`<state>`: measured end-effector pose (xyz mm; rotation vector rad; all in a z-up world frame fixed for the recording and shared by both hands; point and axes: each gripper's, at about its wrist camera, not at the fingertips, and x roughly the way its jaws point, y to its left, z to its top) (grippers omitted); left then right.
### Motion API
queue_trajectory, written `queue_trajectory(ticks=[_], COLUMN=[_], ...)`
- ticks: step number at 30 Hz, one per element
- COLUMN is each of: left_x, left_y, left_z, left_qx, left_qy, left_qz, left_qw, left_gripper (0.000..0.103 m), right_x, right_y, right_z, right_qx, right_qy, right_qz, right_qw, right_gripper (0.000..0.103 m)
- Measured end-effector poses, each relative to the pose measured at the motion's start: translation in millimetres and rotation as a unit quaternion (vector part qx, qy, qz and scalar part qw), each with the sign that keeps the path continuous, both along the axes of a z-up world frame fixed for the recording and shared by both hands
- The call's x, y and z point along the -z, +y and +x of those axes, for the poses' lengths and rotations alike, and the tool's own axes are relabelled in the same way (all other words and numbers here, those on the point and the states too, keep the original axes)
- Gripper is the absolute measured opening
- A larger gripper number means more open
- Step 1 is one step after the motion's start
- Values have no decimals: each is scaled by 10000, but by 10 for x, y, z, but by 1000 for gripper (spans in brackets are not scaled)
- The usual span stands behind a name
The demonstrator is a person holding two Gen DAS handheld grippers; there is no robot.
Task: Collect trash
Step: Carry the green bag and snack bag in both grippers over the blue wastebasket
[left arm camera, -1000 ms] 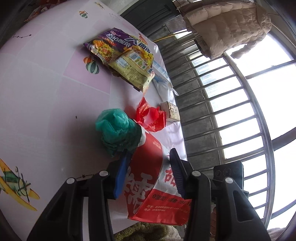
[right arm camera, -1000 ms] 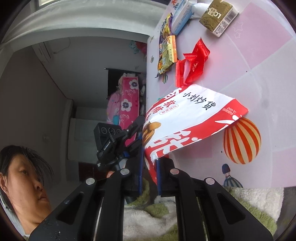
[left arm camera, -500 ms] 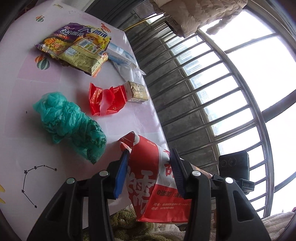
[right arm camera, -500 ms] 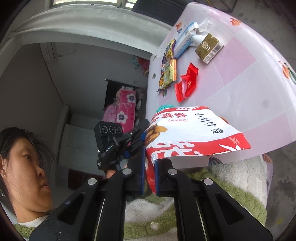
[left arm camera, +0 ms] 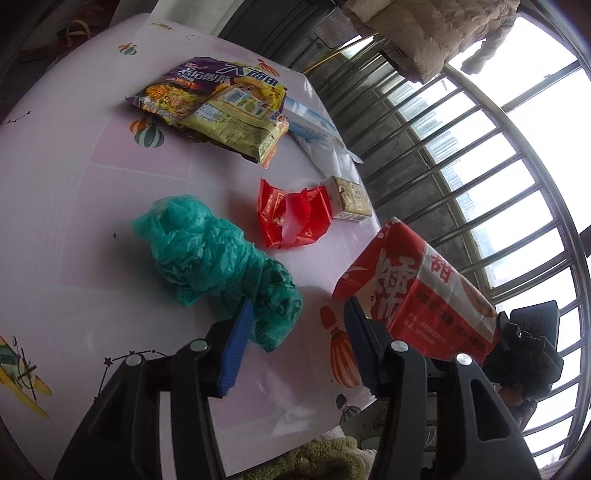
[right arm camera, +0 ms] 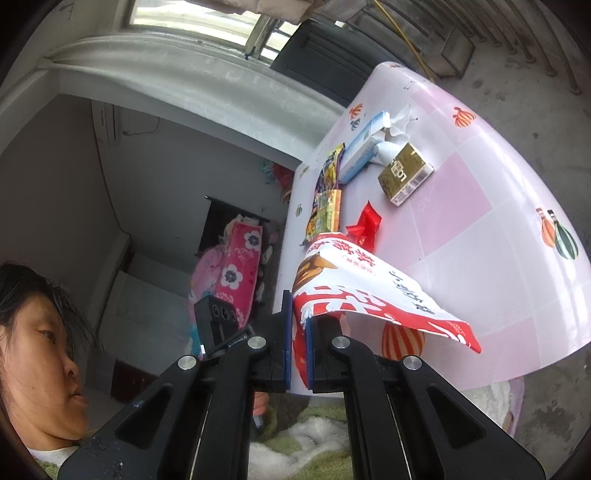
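Trash lies scattered over the pink-and-white worktop (left arm camera: 66, 206), while one piece is already lifted: a red-and-white snack bag (right arm camera: 354, 295) is clenched at one end between the jaws of the right gripper (right arm camera: 299, 354) and hangs in the air off the near edge of the worktop, its free end slanting outward. In the left wrist view the same bag (left arm camera: 417, 291) floats beyond the right-hand finger of the left gripper (left arm camera: 295, 339), outside the gap between the pads.

The left gripper's jaws are opening and grasp nothing. A crumpled green plastic bag (left arm camera: 218, 258) lies on the worktop just ahead of them, its near end reaching between the blue pads (left arm camera: 236, 347); whether it touches the left pad cannot be told.

Farther along the worktop, a torn red wrapper (left arm camera: 291, 218) sits just beside the green bag. A small gold-brown carton (left arm camera: 351, 199) lies touching the wrapper on the side of the worktop's edge nearest the window bars. Towards the far edge lie a purple and yellow noodle packet (left arm camera: 218, 107) and, at its side, a blue-and-white box (left arm camera: 310, 122) with crumpled white tissue (left arm camera: 328, 155) next to it.

A person's head shows low at the left of the right wrist view, and a puffy beige jacket (left arm camera: 424, 29) hangs by the window bars.
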<state>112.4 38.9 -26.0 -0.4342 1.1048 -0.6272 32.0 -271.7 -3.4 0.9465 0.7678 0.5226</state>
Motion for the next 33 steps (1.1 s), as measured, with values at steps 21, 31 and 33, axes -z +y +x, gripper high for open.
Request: queue_trajectory(ticks=[21,31,33], left_x=[302,43,-39], left_y=[20,147,163], left_z=[181,-132,-209], left_qx=[-946,-663,-565], left_qy=[263,-29,-64], left_qz=[106,-88,-181], left_qw=[9951,9978,9982], left_gripper=[47,42,42], right_x=[56,-32,-95], right_y=[-182,-214,-249], right_z=[-3,-99,-140], right_qx=[135,142,217], right_qy=[-147,-318,-409], right_qz=[400,553,509], right_qw=[9990,9979,9976], right_gripper=[4,3,2])
